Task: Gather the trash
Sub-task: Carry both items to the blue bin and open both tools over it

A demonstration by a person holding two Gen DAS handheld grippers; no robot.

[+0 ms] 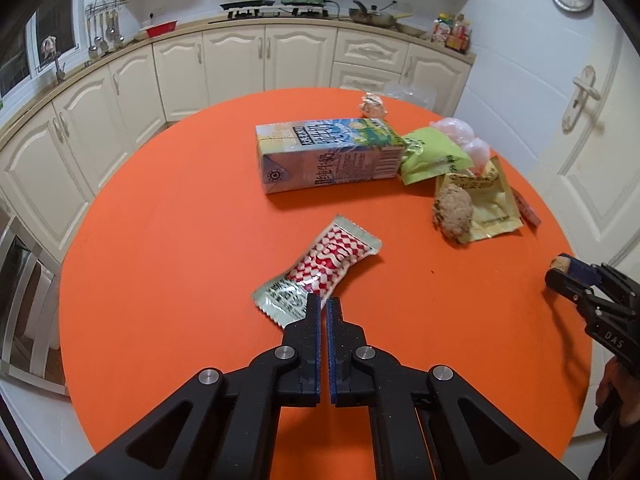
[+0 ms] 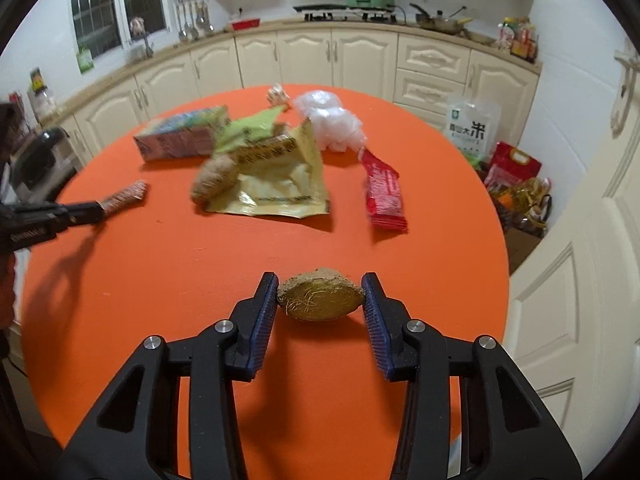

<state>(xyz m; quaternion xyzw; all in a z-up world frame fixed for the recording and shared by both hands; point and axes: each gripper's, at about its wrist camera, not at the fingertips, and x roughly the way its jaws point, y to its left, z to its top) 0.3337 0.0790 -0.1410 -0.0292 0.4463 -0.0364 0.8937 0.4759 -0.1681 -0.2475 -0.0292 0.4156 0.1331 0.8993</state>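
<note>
A round orange table (image 1: 180,208) carries a scatter of trash in a kitchen with cream cabinets (image 1: 236,64). The left gripper (image 1: 323,304) has its jaws clenched on the near edge of a red-and-white checkered snack wrapper (image 1: 320,266), whose pale green crimped end lies just beside the fingertips; in the right wrist view the same wrapper sticks out from that gripper's tip at the left edge of the table. The right gripper (image 2: 320,284) stands with its blue-padded jaws on either side of a brown fibrous lump (image 2: 320,296), and both pads touch its ends, so it is grasping the lump near the table's front edge. No earlier view is given to compare. Farther back a milk carton (image 1: 328,154) lies on its side, with a light green packet (image 1: 432,152) touching its right end. Crumpled clear plastic (image 2: 332,120) sits behind the green packet. A yellow foil pouch (image 2: 280,184) lies open in the middle, and a second brown fibrous lump (image 2: 212,180) rests against its left side. A red wrapper (image 2: 384,196) lies well apart to the right of the pouch. A small crumpled wrapper (image 1: 372,105) sits near the far rim. Beyond the table, a white rice bag (image 2: 472,128) stands on the floor
</note>
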